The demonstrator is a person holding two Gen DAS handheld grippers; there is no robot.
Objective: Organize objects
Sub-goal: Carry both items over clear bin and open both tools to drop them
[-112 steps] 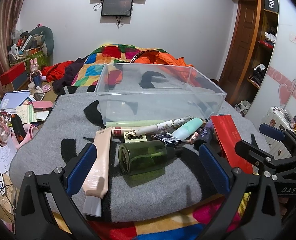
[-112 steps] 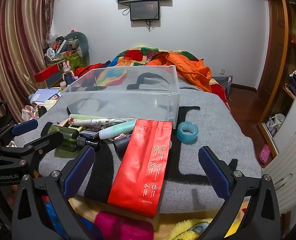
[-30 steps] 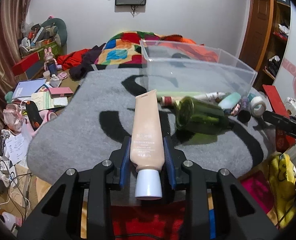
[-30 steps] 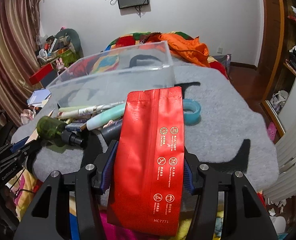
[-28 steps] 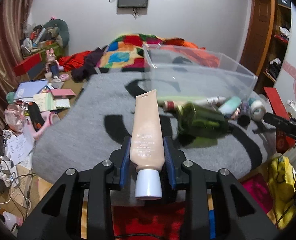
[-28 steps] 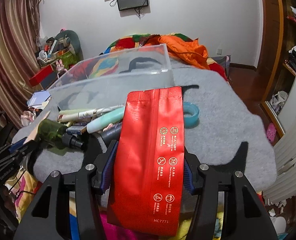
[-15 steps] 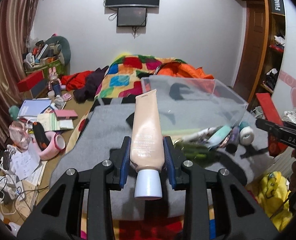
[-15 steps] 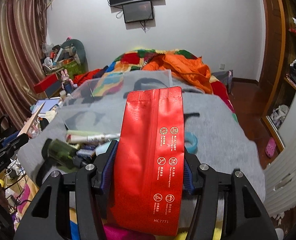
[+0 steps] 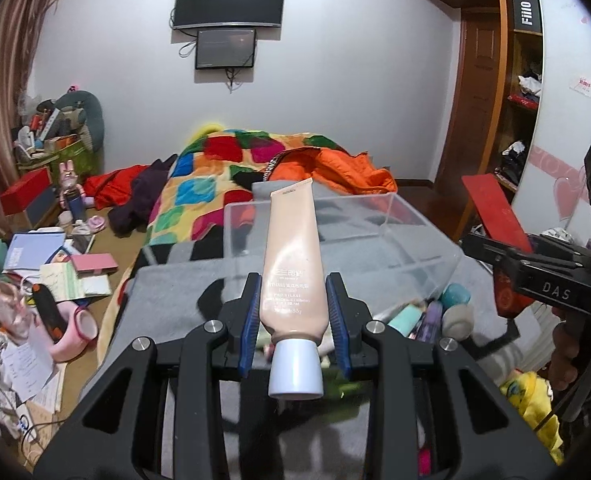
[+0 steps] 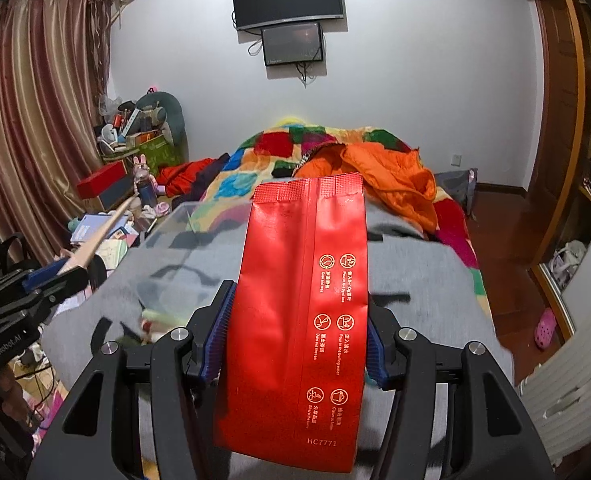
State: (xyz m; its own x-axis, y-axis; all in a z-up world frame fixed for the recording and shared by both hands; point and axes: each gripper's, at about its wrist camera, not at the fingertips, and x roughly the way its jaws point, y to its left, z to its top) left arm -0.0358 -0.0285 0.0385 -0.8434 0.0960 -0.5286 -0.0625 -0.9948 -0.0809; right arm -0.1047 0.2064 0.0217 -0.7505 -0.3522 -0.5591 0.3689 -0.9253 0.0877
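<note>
The clear bin (image 9: 395,240) looks empty, and loose bottles (image 9: 427,312) lie on the grey blanket (image 9: 167,292) at its near wall, so I'd say most sorting is left. The left gripper (image 9: 293,316) is clamped on the beige tube (image 9: 293,256), cap toward the camera, frame centre. The right gripper (image 10: 295,344) pinches the red pouch (image 10: 303,292) upright between its jaws, above the bed.

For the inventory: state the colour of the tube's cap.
White cap on the beige tube; left wrist view.
</note>
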